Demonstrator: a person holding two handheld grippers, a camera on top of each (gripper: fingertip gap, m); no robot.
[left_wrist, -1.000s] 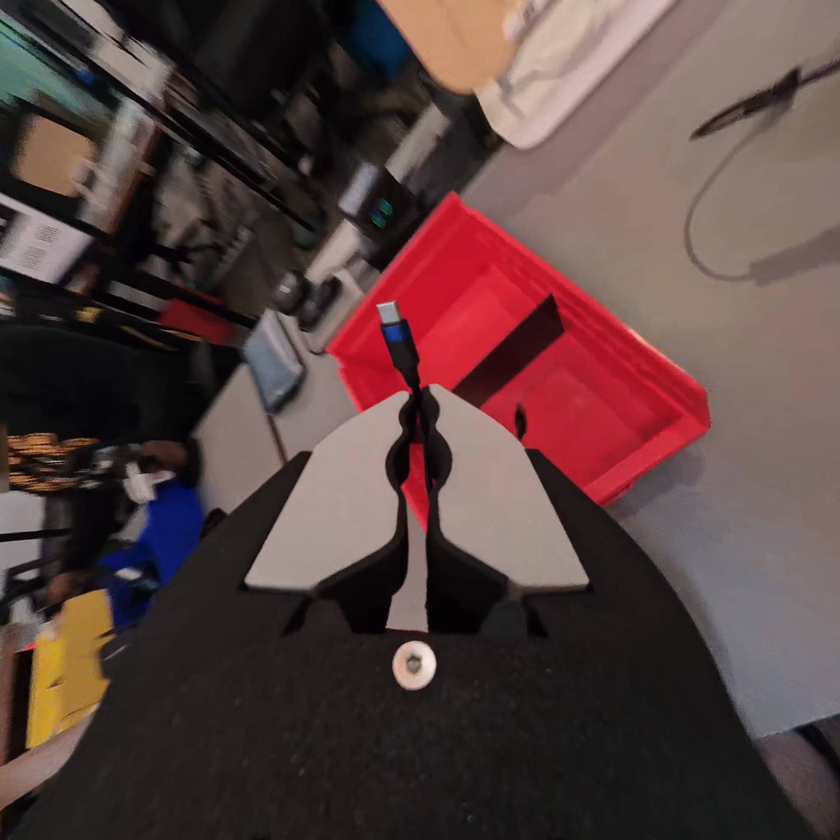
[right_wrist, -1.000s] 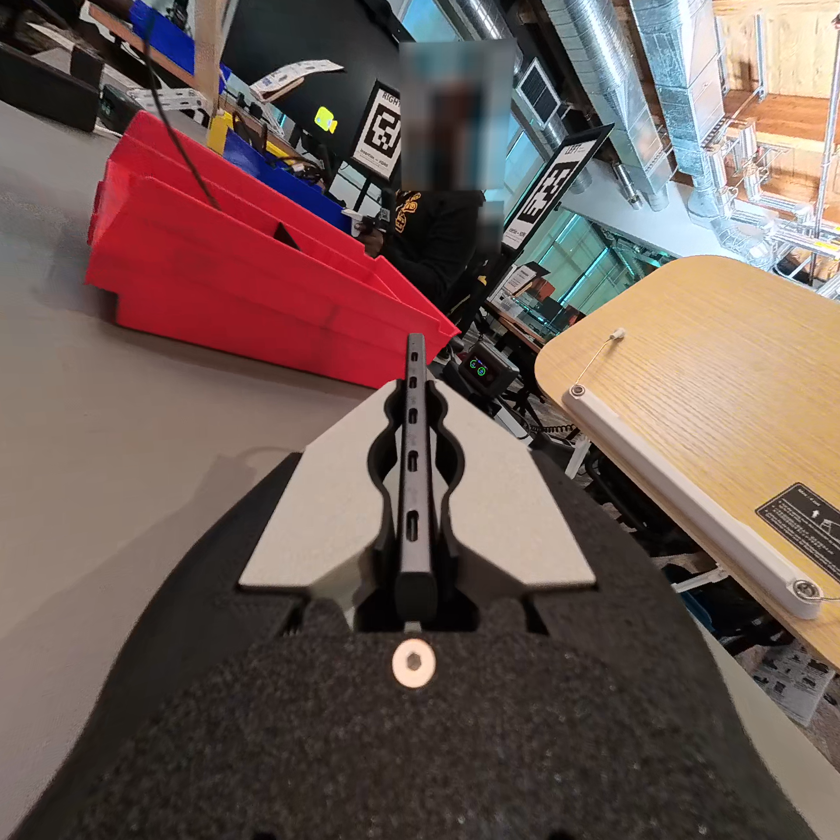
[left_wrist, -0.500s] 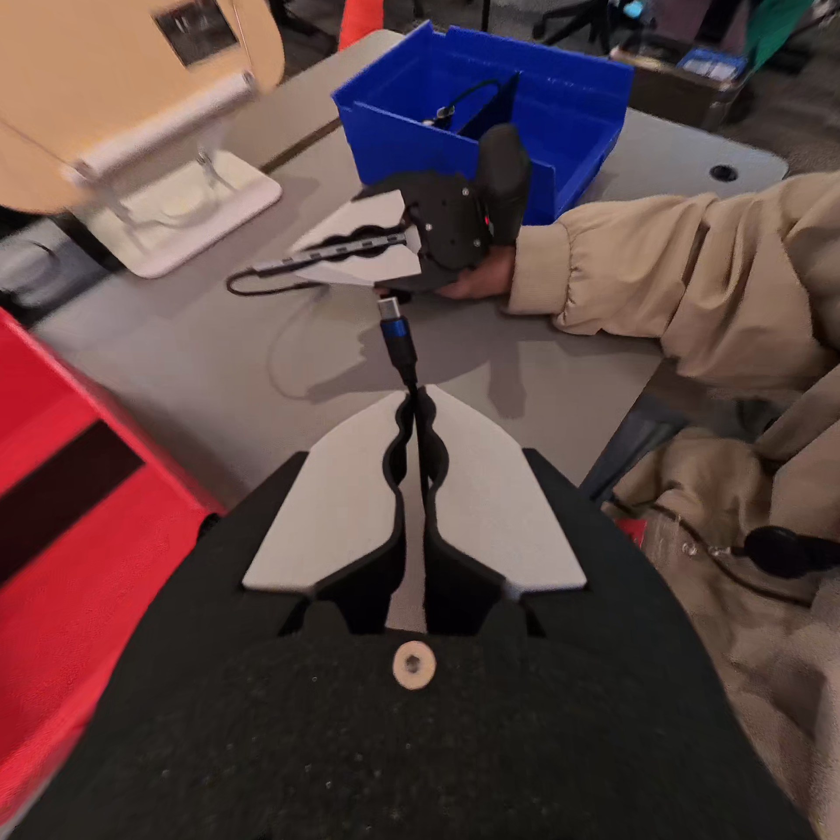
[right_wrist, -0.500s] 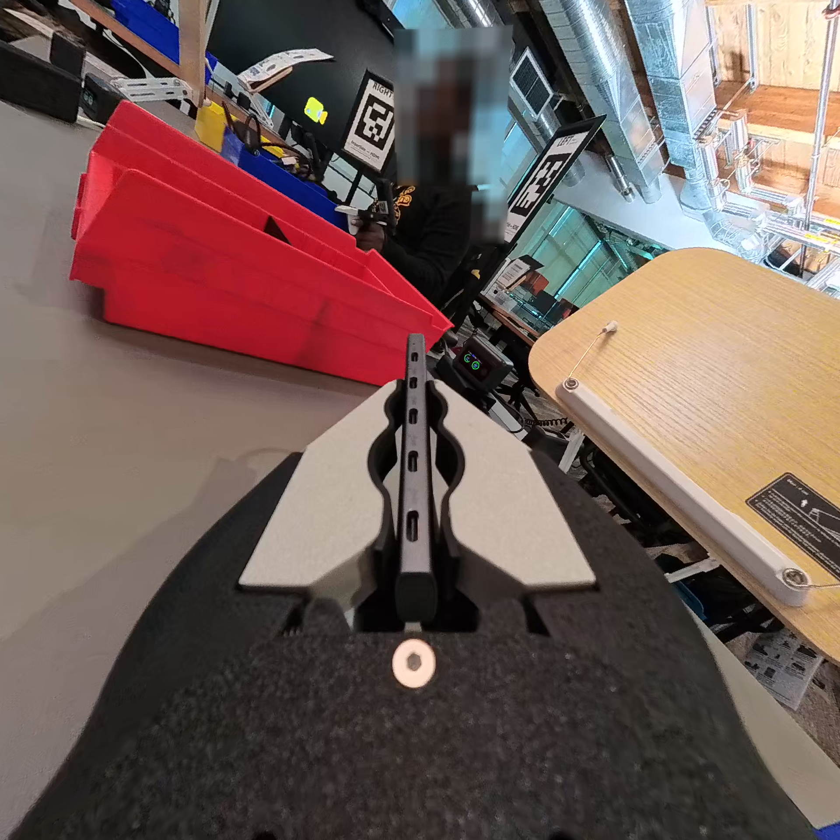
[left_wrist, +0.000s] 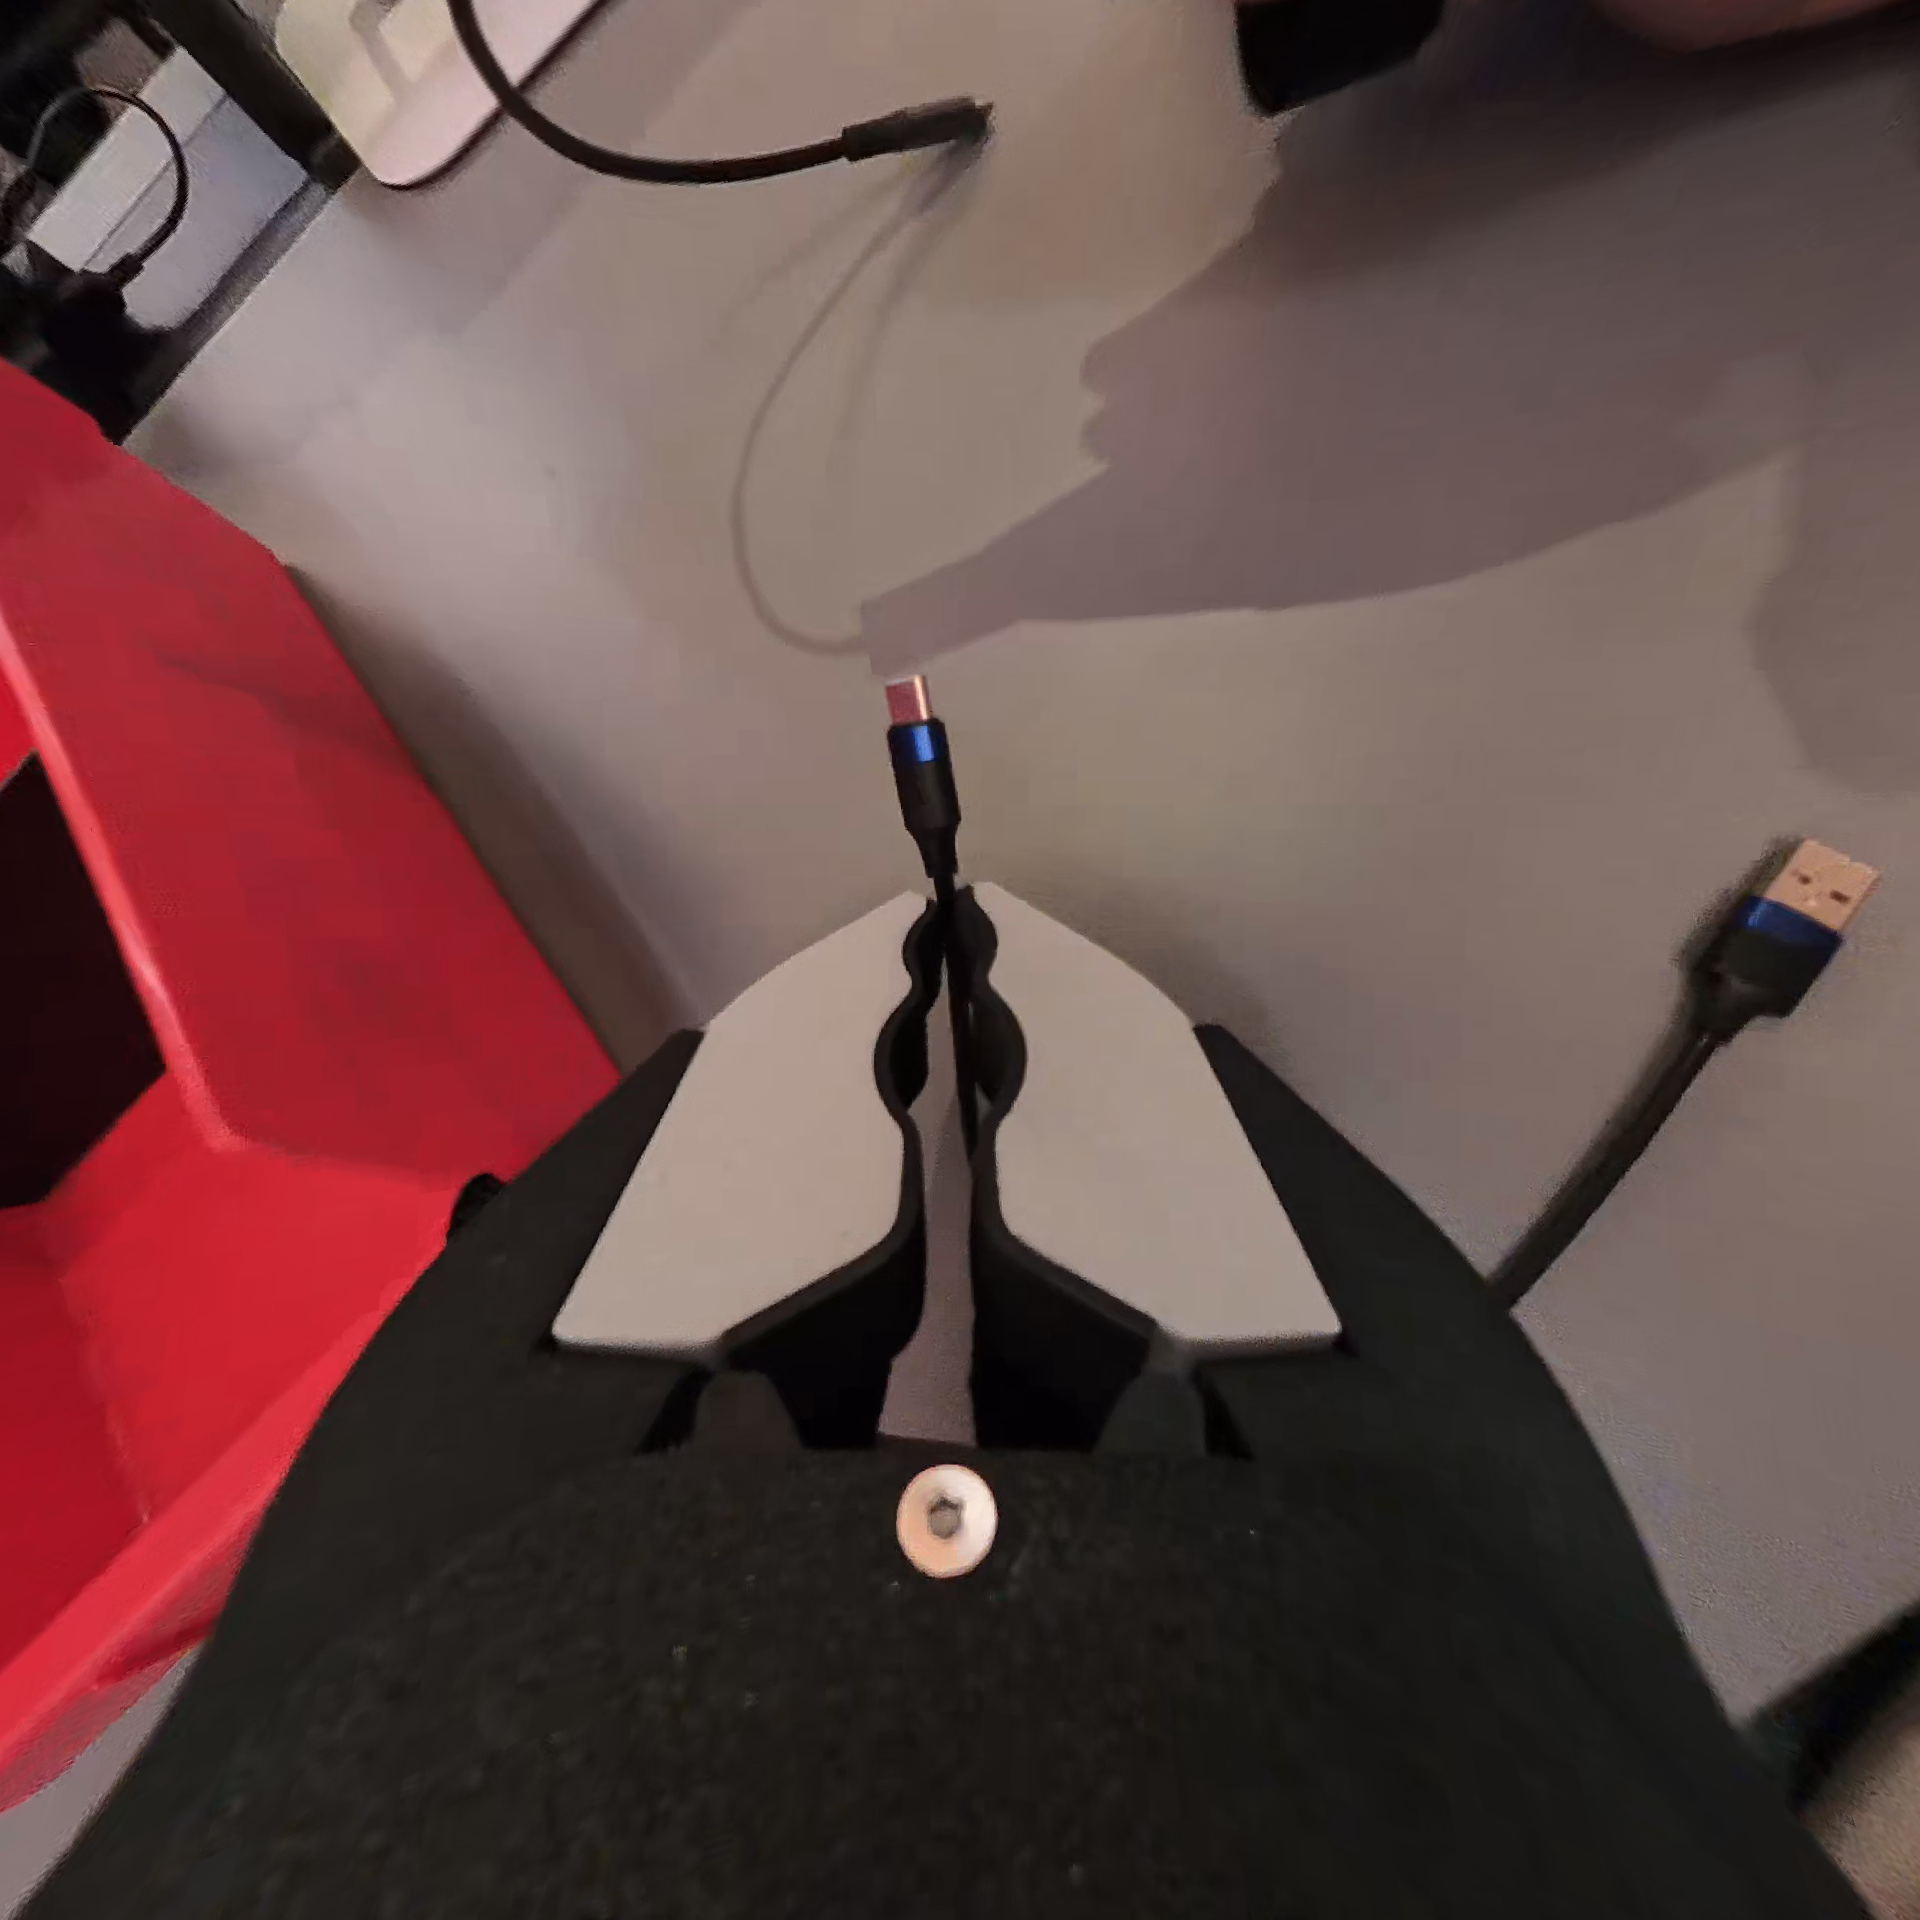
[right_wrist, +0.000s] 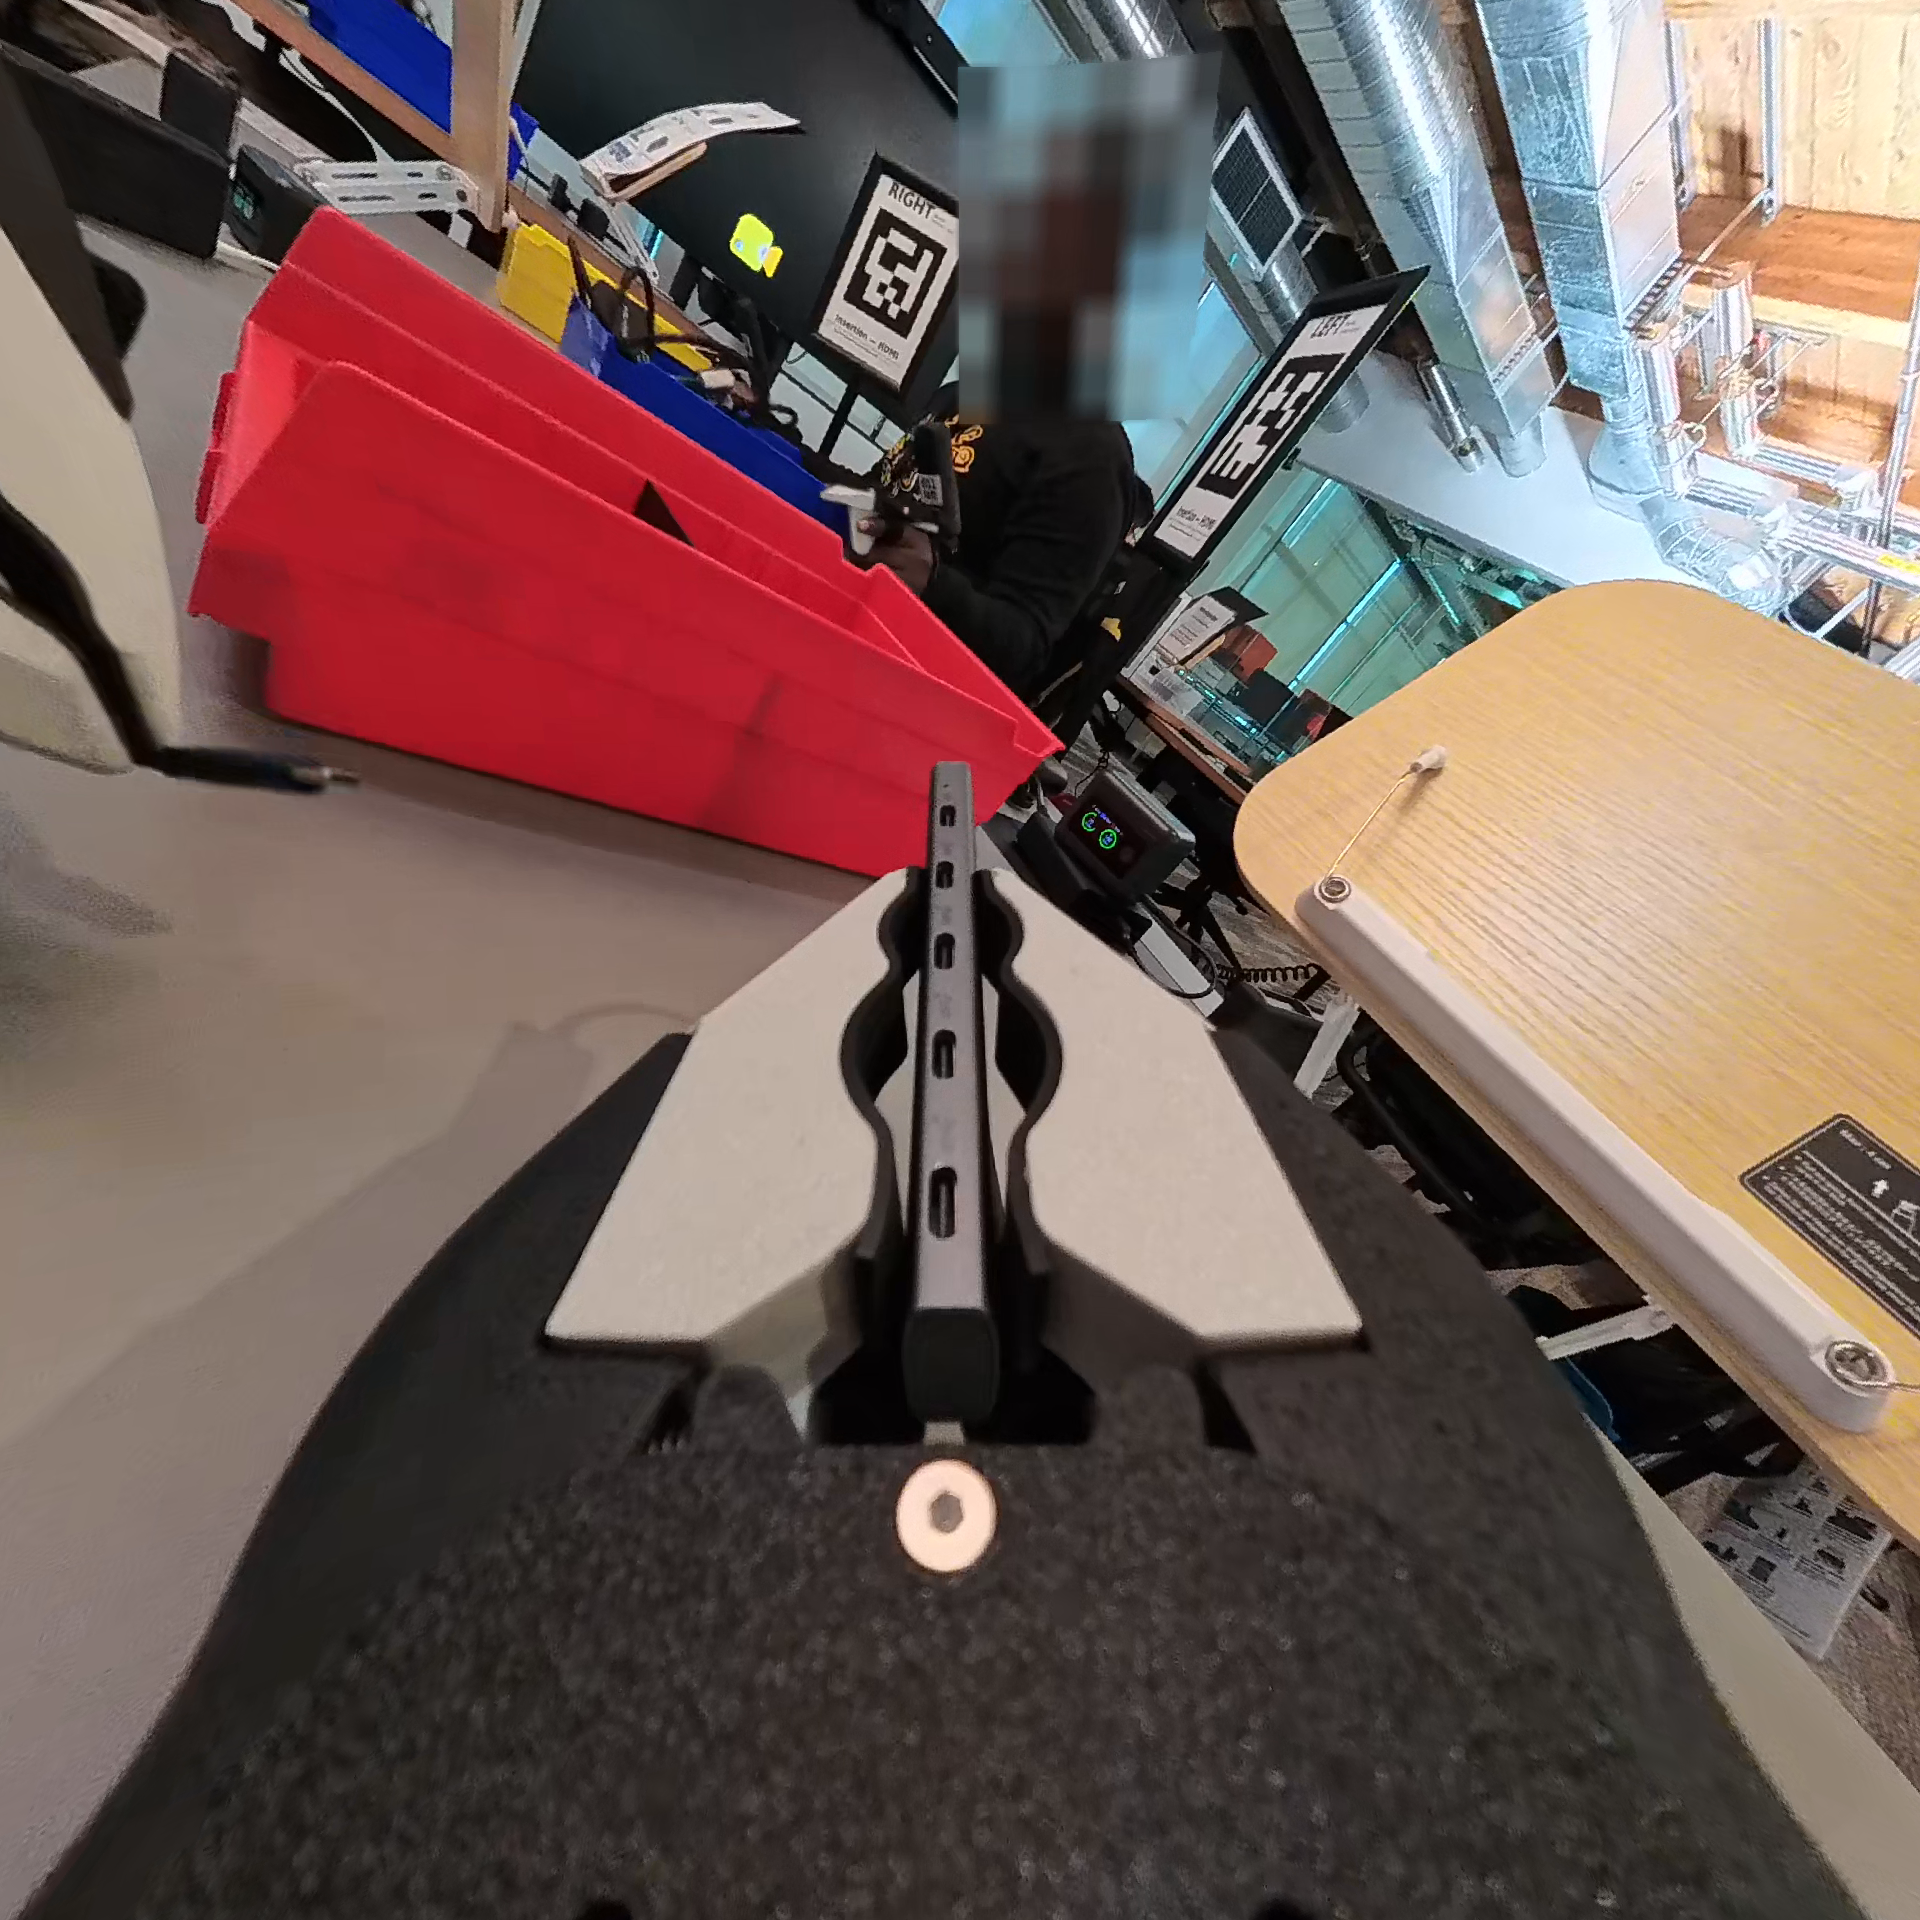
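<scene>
Left hand-held gripper (left_wrist: 943, 894) is clamping a thin black cable (left_wrist: 951, 997) at its tips; the small blue-collared plug (left_wrist: 914, 743) is sticking out at frame centre over the grey tabletop (left_wrist: 1351, 779). A larger flat plug (left_wrist: 1787, 925) is lying at right. Red bin (left_wrist: 208, 935) is sitting at left.

Right hand-held gripper (right_wrist: 951, 883) is pinching a slim dark multi-port hub (right_wrist: 951, 1039) edgewise. Red bins (right_wrist: 540, 623) are sitting beyond, upper left.

Red plastic bins (right_wrist: 540, 623) sit on the grey tabletop (right_wrist: 312, 1039). Behind them are blue plastic bins (right_wrist: 665, 379) and a person in a black top (right_wrist: 1039, 540). Off right, a tilted light-wood board (right_wrist: 1610, 883) carries a white edge rail (right_wrist: 1579, 1143).
</scene>
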